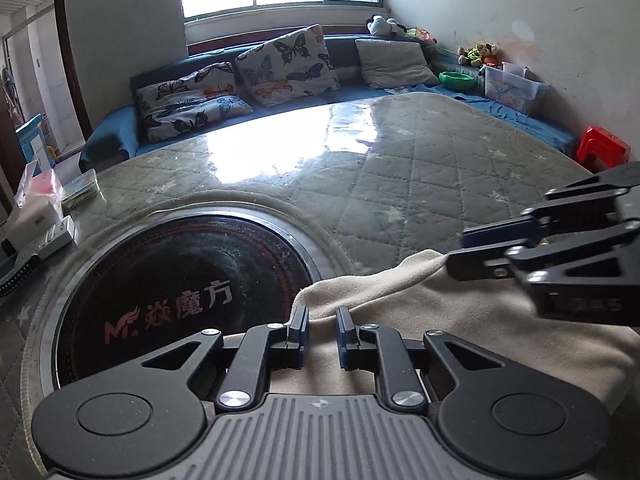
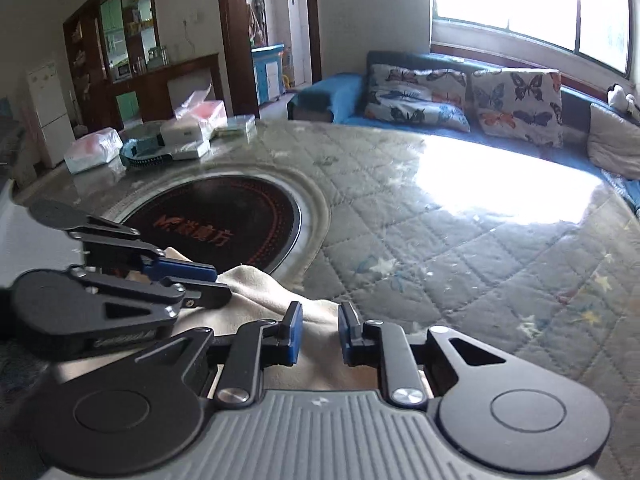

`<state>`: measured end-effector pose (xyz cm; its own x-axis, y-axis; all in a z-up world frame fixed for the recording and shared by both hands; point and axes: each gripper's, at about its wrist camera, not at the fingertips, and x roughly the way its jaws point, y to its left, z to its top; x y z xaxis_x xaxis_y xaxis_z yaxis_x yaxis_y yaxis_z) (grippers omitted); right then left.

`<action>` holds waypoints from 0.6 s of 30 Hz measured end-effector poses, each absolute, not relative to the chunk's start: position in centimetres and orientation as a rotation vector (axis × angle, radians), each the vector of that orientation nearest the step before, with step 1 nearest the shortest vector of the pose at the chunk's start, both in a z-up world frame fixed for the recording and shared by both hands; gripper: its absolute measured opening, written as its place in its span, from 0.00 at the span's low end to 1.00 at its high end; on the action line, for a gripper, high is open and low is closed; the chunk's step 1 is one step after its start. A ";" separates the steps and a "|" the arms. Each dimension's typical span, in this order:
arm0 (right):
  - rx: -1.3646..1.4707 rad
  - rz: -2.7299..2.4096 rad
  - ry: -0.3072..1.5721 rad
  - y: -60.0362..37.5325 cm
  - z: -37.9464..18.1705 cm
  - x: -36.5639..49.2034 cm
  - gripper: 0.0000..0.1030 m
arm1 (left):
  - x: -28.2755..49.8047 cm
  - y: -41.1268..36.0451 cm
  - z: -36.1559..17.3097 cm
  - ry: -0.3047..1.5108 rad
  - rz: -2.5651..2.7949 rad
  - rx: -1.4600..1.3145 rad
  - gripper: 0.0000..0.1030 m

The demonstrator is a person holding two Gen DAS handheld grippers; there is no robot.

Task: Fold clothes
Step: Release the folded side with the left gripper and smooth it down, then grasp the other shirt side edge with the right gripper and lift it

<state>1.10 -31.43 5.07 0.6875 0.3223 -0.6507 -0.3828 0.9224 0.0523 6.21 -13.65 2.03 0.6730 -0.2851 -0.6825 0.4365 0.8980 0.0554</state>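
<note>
A cream-coloured garment lies on the round quilted table, near the front edge beside the black hob. In the left wrist view my left gripper sits over the cloth's edge with its jaws a little apart and nothing clamped between them. My right gripper comes in from the right, jaws narrow, at the cloth's far corner. In the right wrist view the garment lies under both tools. My right gripper is slightly open above the cloth. My left gripper shows at the left, on the cloth.
A round black hob is set in the table. Boxes and plastic bags lie at the table's far left. A blue sofa with butterfly cushions runs behind the table. A red stool stands at the right.
</note>
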 end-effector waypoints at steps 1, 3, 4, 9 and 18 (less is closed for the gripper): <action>-0.095 0.395 0.708 -31.7 5.2 0.6 0.17 | 6.1 -13.6 2.0 0.724 -0.411 0.224 0.16; -0.097 0.381 0.707 -32.4 5.2 -0.5 0.17 | 6.0 -13.7 2.0 0.719 -0.408 0.226 0.16; -0.098 0.368 0.707 -33.0 5.1 -1.1 0.17 | 5.9 -13.8 2.0 0.718 -0.407 0.226 0.16; -0.061 0.288 0.731 -35.7 3.8 -1.9 0.16 | 5.6 -14.1 1.9 0.704 -0.395 0.244 0.16; -0.006 0.245 0.696 -38.0 4.5 -2.5 0.13 | 3.4 -13.4 3.4 0.639 -0.388 0.223 0.16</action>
